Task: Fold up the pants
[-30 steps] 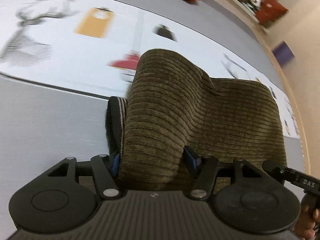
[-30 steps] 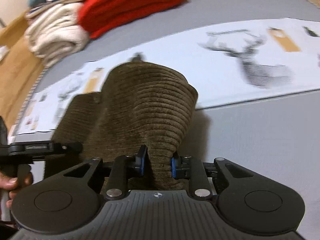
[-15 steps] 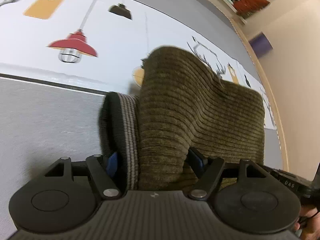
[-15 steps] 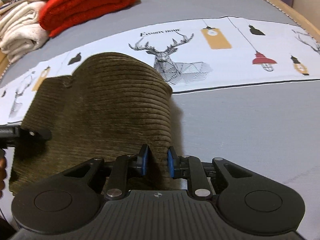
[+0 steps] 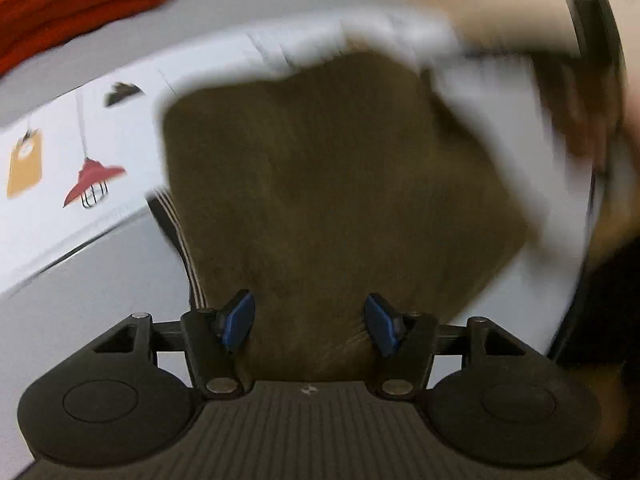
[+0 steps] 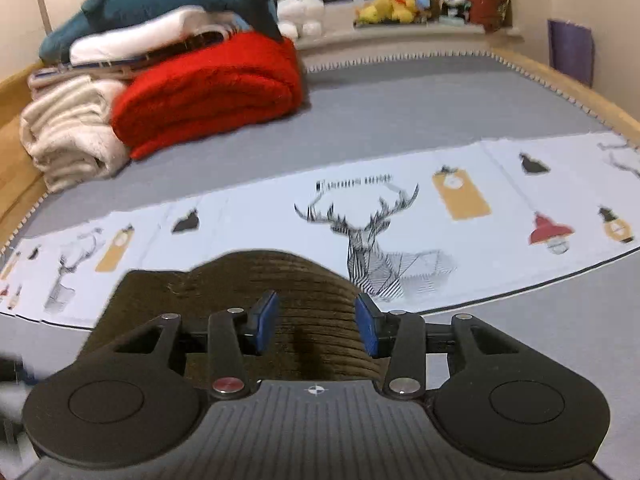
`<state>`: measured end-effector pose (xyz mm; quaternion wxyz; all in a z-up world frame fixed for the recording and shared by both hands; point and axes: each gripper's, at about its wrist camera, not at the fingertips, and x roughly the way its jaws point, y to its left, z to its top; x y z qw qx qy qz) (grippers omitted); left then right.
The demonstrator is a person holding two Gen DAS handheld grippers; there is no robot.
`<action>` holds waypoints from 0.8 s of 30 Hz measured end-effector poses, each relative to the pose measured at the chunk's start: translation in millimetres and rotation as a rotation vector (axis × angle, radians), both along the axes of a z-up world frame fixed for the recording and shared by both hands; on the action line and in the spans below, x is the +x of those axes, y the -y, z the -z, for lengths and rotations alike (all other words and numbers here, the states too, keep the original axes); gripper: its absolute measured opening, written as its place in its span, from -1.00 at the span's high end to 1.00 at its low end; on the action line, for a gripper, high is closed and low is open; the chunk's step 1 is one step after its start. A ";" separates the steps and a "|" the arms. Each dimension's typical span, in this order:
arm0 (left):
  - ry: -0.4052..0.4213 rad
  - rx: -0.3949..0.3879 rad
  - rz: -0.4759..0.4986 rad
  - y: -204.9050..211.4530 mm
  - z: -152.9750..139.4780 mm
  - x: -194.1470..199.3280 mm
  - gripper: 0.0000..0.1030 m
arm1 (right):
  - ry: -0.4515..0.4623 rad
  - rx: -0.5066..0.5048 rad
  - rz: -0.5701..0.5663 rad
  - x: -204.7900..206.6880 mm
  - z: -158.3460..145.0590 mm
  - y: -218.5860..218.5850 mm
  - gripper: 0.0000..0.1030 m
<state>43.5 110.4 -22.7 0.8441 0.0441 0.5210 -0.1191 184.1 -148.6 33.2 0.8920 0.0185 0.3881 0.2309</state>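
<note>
Letting go cleanly matters now: both the left gripper point(image 5: 310, 322) and right gripper point(image 6: 316, 326) stand apart over the folded pants point(image 6: 280, 300) lying near on the bed point(image 6: 460, 112); lift straight up, avoiding snags.

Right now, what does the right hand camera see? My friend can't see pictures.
The right gripper is open, its blue fingertips either side of a hump of brown corduroy pants on a grey bed. Behind the pants runs a white cloth printed with a deer and lamps, and a red blanket sits folded further back.
</note>
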 end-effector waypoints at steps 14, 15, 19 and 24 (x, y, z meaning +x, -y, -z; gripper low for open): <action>0.046 -0.130 -0.158 -37.8 -34.8 20.3 -0.03 | -0.064 -0.188 0.103 41.4 48.4 -36.1 0.14; 0.086 -0.146 -0.175 -42.2 -41.8 22.6 -0.06 | -0.064 -0.161 0.107 38.1 41.2 -30.9 0.14; 0.189 -0.192 -0.226 -45.9 -54.2 37.3 -0.06 | 0.023 -0.088 -0.015 0.5 -0.3 -16.8 0.11; 0.110 -0.110 -0.279 -40.3 -27.7 56.6 0.32 | 0.001 -0.110 -0.259 -60.8 -12.9 -13.5 0.11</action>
